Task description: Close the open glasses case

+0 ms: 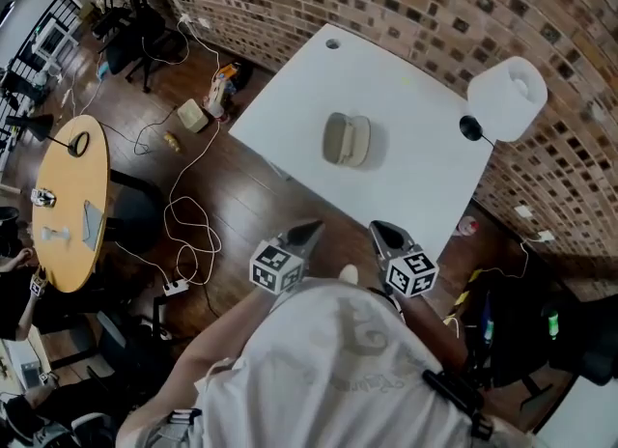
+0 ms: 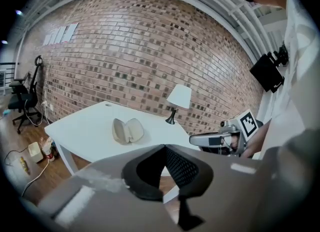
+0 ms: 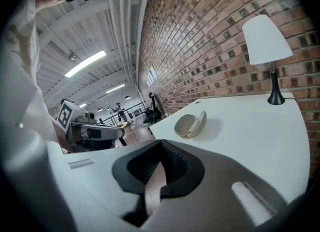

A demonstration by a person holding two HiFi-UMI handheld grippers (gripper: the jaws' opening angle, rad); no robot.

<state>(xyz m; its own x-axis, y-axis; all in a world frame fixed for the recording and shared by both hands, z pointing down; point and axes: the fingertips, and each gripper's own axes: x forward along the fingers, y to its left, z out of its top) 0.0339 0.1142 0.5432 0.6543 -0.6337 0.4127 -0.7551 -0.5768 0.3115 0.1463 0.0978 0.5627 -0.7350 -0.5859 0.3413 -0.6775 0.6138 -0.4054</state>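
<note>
Two grippers hang by the near edge of the white counter (image 1: pixel 410 89), close to the person's body. The left gripper (image 1: pixel 310 231) has its jaws pressed together with nothing between them, and the right gripper (image 1: pixel 379 232) is closed and empty in the same way. The glasses case (image 1: pixel 346 139) lies open near the middle of the counter, its two halves spread side by side, well apart from both grippers. A white-shaded lamp (image 1: pixel 507 97) stands at the counter's right corner, beside the brick wall (image 1: pixel 386 2).

The left tool (image 1: pixel 307 233) and right tool (image 1: pixel 383 235) are held side by side, jaws together, gripping nothing.
</note>
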